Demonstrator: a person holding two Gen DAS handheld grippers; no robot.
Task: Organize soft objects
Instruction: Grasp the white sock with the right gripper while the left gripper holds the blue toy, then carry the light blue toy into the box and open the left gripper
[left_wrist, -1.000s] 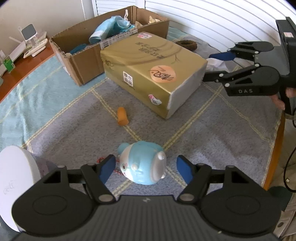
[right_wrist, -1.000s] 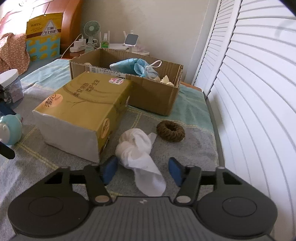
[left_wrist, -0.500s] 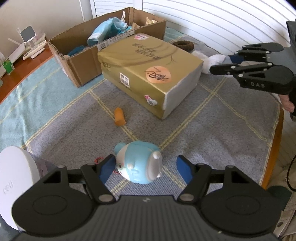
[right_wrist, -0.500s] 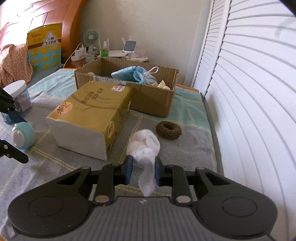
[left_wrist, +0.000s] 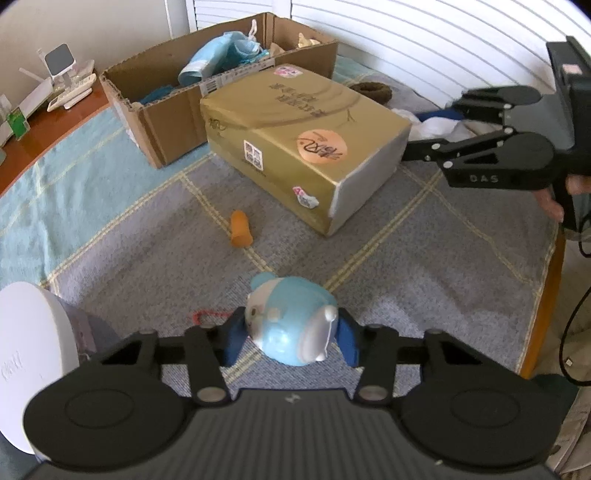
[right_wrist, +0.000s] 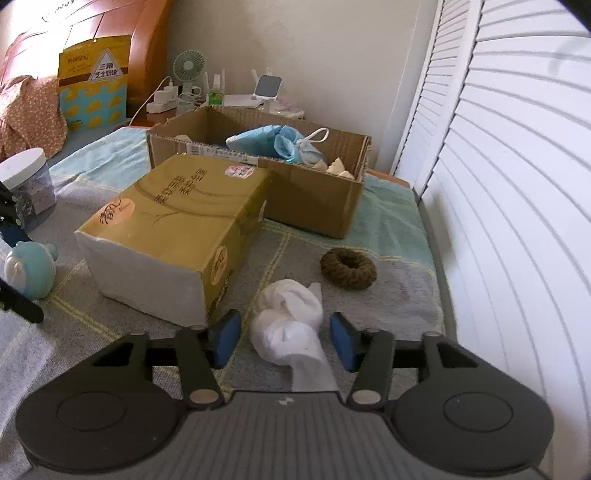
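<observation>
- Left wrist view: the left tool (left_wrist: 291, 338) sits at lower centre of the frame, its jaws having just been closing around the blue toy (left_wrist: 293, 319). Both blue pads appear to touch the toy's flanks; judged a grip at mid-width.
- The toy looks round, smooth and squashy. Judged light, but a curved skin may slip, so a hold across its widest girth seems best, not on the ears.
- An orange piece (left_wrist: 241, 229) lies loose on the blanket (left_wrist: 110, 236) at centre left. The gold pack (left_wrist: 303, 144) fills the centre; the carton (left_wrist: 177, 99) with blue cloth inside stands upper left.
- The right tool (left_wrist: 413, 134) shows at upper right, beyond the pack.
- Right wrist view: the right tool (right_wrist: 284, 338) is at lower centre, jaws having just been opening. The white sock (right_wrist: 290, 325) lies between them, a gap visible on each side; not gripped.
- The sock is knotted, limp and light. The knot is the firm part to pinch; the loose tail would slide or drape.
- A brown ring (right_wrist: 348, 267) lies right of centre, just beyond the sock. The carton (right_wrist: 314, 199) is at upper centre.
</observation>
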